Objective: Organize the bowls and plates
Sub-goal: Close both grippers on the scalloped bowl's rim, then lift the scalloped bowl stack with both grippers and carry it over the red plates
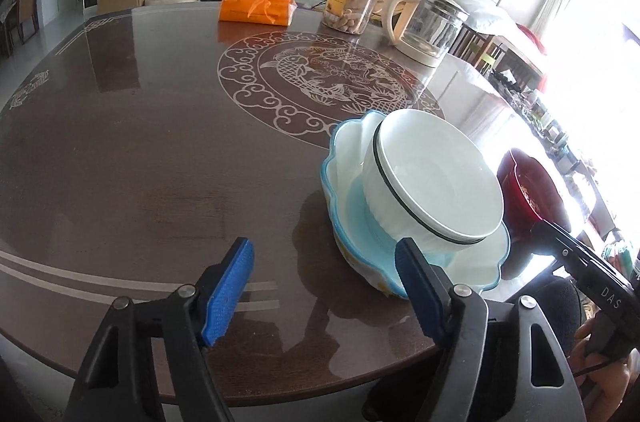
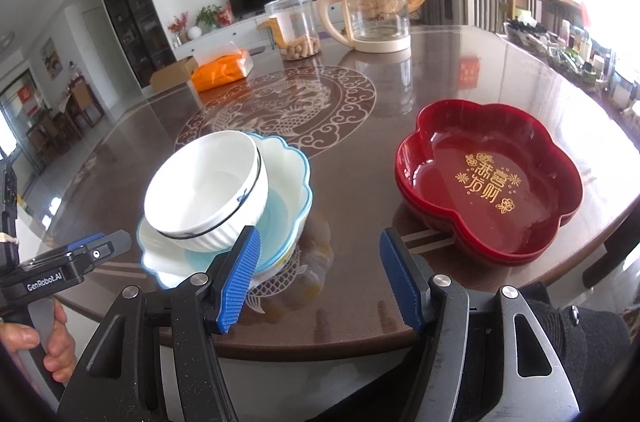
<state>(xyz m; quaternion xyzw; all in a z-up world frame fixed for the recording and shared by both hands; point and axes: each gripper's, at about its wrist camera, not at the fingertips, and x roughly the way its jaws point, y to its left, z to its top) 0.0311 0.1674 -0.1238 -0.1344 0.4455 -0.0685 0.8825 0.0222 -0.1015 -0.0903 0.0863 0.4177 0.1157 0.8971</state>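
A white ribbed bowl point(image 2: 206, 194) with a dark rim line is seen nested, tilted, inside a scalloped blue-edged bowl point(image 2: 294, 174) near the front edge of the round brown table point(image 2: 360, 126). To its right, apart from it, red flower-shaped plates point(image 2: 488, 178) with gold characters are stacked, two rims being visible. The left gripper point(image 1: 324, 286) is held above the table edge just beside the nested bowls, jaws spread wide and nothing gripped; its right finger point(image 1: 416, 290) overlaps the blue-edged bowl's rim in the left wrist view, though contact cannot be told. The right gripper point(image 2: 320, 278) is held over the gap between the bowls and the red plates, jaws likewise wide and empty. Farther back, an orange tissue pack point(image 2: 220, 66), a clear snack jar point(image 2: 294, 28) and a glass kettle point(image 2: 374, 16) are noted.
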